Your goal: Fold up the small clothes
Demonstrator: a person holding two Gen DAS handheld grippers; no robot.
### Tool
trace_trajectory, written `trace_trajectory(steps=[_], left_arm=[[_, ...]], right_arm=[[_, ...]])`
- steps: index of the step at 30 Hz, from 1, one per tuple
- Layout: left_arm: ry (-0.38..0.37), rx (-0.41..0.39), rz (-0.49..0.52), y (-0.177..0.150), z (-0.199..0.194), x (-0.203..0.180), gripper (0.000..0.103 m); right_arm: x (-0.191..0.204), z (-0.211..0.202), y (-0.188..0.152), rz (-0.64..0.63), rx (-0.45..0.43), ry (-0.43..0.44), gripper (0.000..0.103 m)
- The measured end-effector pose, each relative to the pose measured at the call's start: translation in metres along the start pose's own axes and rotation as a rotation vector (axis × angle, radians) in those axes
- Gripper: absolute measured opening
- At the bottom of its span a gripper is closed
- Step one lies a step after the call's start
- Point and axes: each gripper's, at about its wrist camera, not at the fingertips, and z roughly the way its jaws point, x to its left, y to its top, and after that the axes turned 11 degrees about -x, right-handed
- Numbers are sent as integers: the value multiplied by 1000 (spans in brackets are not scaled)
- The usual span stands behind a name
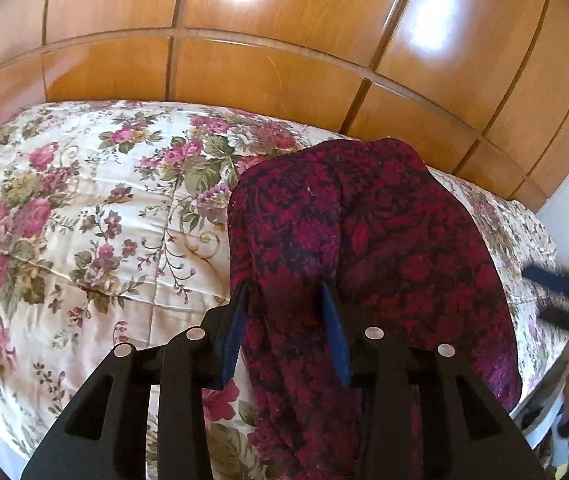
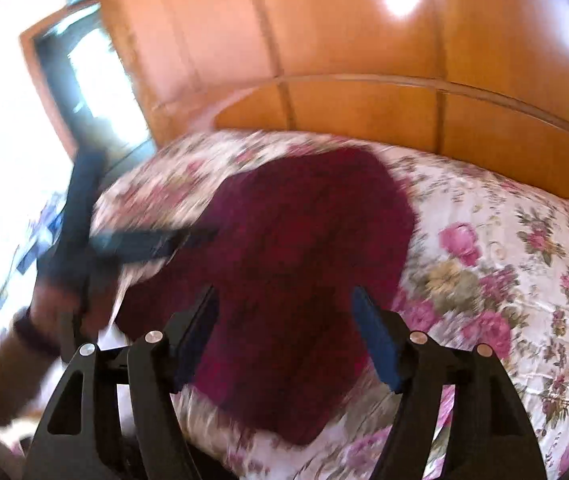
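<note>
I hold both tongs agape — left gripper (image 1: 286, 304) astride soft maroon garment (image 1: 364, 248), right gripper (image 2: 286, 308) above, empty; light, limp — grab hem corners.

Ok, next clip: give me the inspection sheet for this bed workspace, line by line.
Surface: floral quilt on a bed, lightly creased.
Job's things: one dark red patterned garment, bunched, lying on the quilt.
Clutter: nothing seen on the quilt.
Grippers: left tongs have garment cloth between the fingers, grip unclear; right tongs open, above the garment, image blurred.
Cables: nothing seen.
Surroundings: glossy wooden headboard behind the bed; bright window beside it.
</note>
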Motion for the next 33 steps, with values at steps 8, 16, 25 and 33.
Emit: trace_trajectory(steps=[8, 16, 25, 33], left_arm=[[90, -28, 44, -5, 0, -8, 37], [133, -44, 34, -11, -9, -10, 37], [192, -70, 47, -17, -18, -11, 54], [184, -67, 38, -21, -20, -8, 59]], right_arm=[[2, 87, 10, -38, 121, -142, 60], [9, 82, -2, -61, 68, -174, 62], [1, 77, -3, 10, 49, -166, 83], [-23, 72, -8, 147, 58, -112, 100]])
